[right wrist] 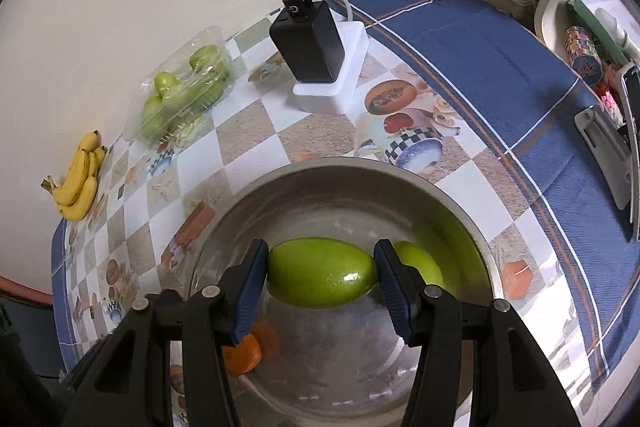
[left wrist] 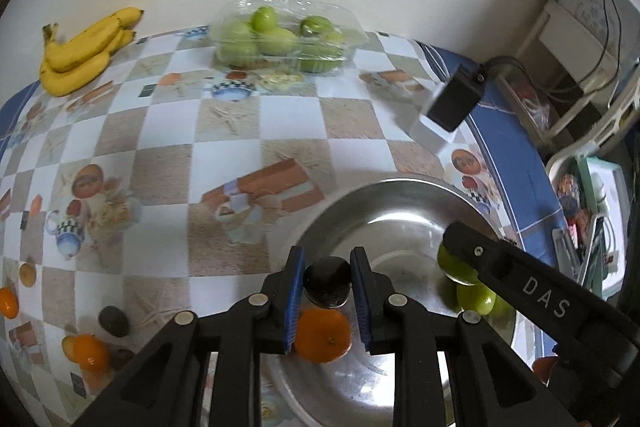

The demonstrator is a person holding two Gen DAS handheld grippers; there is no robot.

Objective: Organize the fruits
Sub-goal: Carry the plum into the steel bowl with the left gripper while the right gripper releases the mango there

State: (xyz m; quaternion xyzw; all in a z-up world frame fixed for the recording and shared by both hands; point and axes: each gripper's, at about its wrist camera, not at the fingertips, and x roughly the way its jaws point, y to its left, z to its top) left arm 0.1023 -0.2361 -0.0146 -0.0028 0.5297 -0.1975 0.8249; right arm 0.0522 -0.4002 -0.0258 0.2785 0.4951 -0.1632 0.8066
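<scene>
Tablecloth: beige/white checks with printed fruit and crockery, blue border at 3 o'clock. Bowl: bare steel. Held fruit: glossy green. Plum: near-black. Tangerine: orange. Bananas at 10 o'clock: yellow. Finger pads: blue, on black frames. Charger: black on white.

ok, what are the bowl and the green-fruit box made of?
Bowl: looks like stainless steel with a brushed, shiny finish; it mirrors the green fruit on its inner wall.
Box: thin clear plastic, glossy and creased; the fruit shows straight through it.
</scene>
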